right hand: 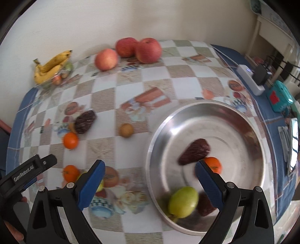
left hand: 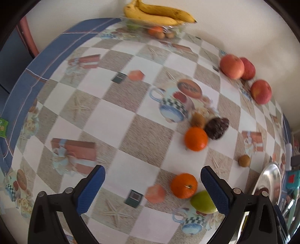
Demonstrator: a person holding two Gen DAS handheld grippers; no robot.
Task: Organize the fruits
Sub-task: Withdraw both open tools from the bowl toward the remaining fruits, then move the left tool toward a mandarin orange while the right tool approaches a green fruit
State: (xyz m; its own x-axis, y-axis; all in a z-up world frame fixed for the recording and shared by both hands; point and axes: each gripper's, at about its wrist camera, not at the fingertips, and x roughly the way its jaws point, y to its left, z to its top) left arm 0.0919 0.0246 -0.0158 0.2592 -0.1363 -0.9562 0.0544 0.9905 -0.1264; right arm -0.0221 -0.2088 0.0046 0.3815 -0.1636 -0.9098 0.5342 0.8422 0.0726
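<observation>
My left hand-held gripper (left hand: pixel 152 184) hangs over the desk (left hand: pixel 120 116) with its blue pads spread wide and nothing between them; just ahead of its right pad lie an orange (left hand: pixel 183 185) with its stem end showing and a green fruit (left hand: pixel 203 201) touching it, partly hidden behind that pad. Farther out on the checked cloth sit a second orange (left hand: pixel 196 138), a dark brown fruit (left hand: pixel 216 127) touching it, and a small brown fruit (left hand: pixel 197 118) behind them, with another small round brown one (left hand: pixel 244 160) apart to the right. Three red apples (left hand: pixel 232 66) line the far edge near the wall, and a bunch of bananas (left hand: pixel 157 14) rests on a clear container at the far corner. My right hand-held gripper (right hand: pixel 150 169) is likewise spread wide and empty, poised above the near rim of the steel bowl (right hand: pixel 163 131). Inside the bowl lie a green fruit (right hand: pixel 182 201), a dark brown fruit (right hand: pixel 195 152), an orange (right hand: pixel 213 164) partly behind my right pad, and another dark piece (right hand: pixel 204 203) beside the green one, too blurred to name. The left gripper's black body shows at the lower left of the right wrist view.
</observation>
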